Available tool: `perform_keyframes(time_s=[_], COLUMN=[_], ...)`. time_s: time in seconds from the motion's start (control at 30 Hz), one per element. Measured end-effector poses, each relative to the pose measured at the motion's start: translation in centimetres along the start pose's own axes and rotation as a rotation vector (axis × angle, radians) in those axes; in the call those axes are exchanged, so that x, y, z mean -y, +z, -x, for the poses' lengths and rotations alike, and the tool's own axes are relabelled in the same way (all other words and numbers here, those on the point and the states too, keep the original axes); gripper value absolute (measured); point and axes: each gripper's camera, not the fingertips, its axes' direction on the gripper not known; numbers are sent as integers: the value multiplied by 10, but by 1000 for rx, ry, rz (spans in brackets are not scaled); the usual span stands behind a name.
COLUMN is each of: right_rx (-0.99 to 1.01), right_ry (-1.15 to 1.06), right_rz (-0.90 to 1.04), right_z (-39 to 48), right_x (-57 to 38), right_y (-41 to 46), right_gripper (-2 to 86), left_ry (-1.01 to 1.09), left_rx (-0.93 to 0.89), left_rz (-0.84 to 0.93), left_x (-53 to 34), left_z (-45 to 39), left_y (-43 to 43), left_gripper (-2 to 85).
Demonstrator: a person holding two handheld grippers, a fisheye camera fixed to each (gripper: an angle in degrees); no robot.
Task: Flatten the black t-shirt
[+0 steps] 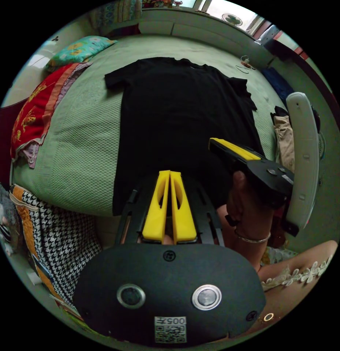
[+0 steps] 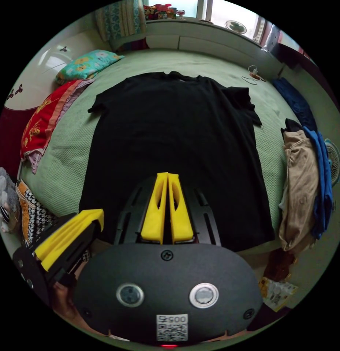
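Right, 1 black t-shirt [image 2: 173,146] spread flat on the green bed [image 2: 63,172], front down or up can't tell. Long axis runs from hem nearest the cameras to collar at the far side toward the window; 2 short sleeves out to either side. 2 hand-held grippers: left hand-held gripper [image 1: 170,175] w/ yellow jaws pressed together on nothing, right hand-held gripper [image 2: 167,177] same, both hovering over the hem end. 1 floral pillow [image 2: 85,64] at far corner, 1 heap of clothes [image 2: 305,182] by the bed's edge.

Soft daylight entered from the windows [image 2: 199,9] beyond the bed [image 2: 67,164]; both fisheye views were sharp, bowed strongly at the edges, and framed in black.
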Motion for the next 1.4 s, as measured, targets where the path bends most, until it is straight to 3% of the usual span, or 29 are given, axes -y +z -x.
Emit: perform_keyframes(time_s=[0.77,1.03,1.2,1.3,1.4], right_rx=[5,-43,40,202,322], right_ry=[-5,-64,-119,-154,-267], right_rz=[12,-118,-39,-159,-433], right_z=[16,34,37,27,26], right_x=[19,28,35,34,35], right_y=[-4,-20,-25,-63,-112], right_gripper=[-11,-12,-12,-12,-11], left_ry=[2,-8,-117,-192,-203], left_rx=[1,-105,-45,-103,-144], left_rz=[6,-162,-225,-286,-382], left_x=[4,4,4,5,11], left_z=[93,149,193,225,257], left_y=[-30,-60,-87,-118,-150], left_gripper=[-6,-2,-2,-3,-4])
